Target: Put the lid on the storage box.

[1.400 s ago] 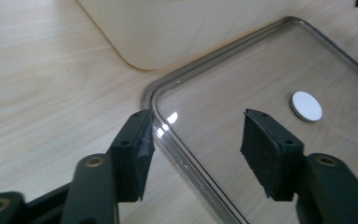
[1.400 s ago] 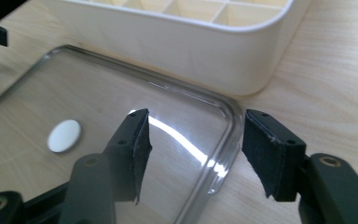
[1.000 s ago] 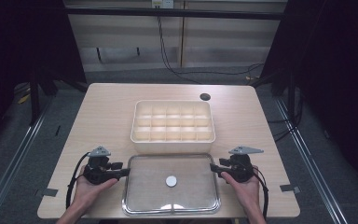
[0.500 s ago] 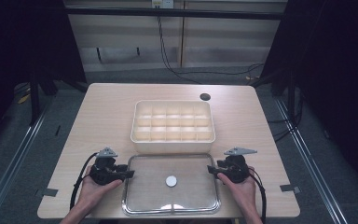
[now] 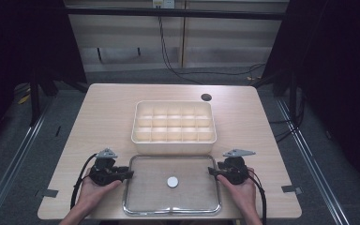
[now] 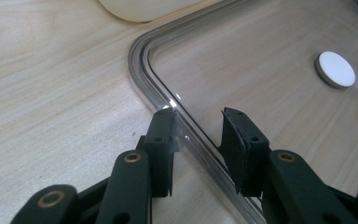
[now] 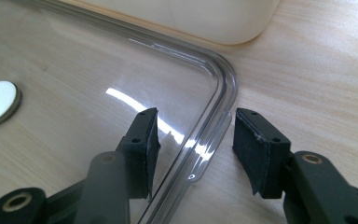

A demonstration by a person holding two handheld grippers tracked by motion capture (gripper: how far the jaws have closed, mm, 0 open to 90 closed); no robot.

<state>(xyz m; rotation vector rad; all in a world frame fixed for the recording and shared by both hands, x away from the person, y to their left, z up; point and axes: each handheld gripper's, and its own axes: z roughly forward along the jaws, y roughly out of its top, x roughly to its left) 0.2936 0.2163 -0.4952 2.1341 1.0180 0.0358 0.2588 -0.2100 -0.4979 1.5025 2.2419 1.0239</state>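
Grasping is the step in hand: both grippers are set at the clear lid [image 5: 172, 183], which lies flat on the tabletop [image 5: 98, 117] along its near edge, just in front of the cream compartment box [image 5: 173, 127]. A small white disc [image 5: 172, 182] sits at the lid's middle.

In the left gripper view, the left gripper [image 6: 197, 140] is spread, with its jaws straddling the raised rim of the lid's left side; one jaw stands outside over bare wood, the other inside over the clear panel. Neither jaw looks pressed against the rim yet. In the right gripper view, the right gripper [image 7: 193, 147] is likewise parted and straddles the rim of the lid's right side, near its far right corner, with a clear gap on each side of the plastic. In the high view, the two grippers mirror each other across the lid.

Judging from this, the next move calls for both grippers to close on the thin rim at the same time, with an even hold so that the lid does not tip or slide. After that, a level lift and a short carry toward the far edge would set it over the box, whose compartments appear empty. The rim is smooth and glossy, so a slip seems the likeliest risk.
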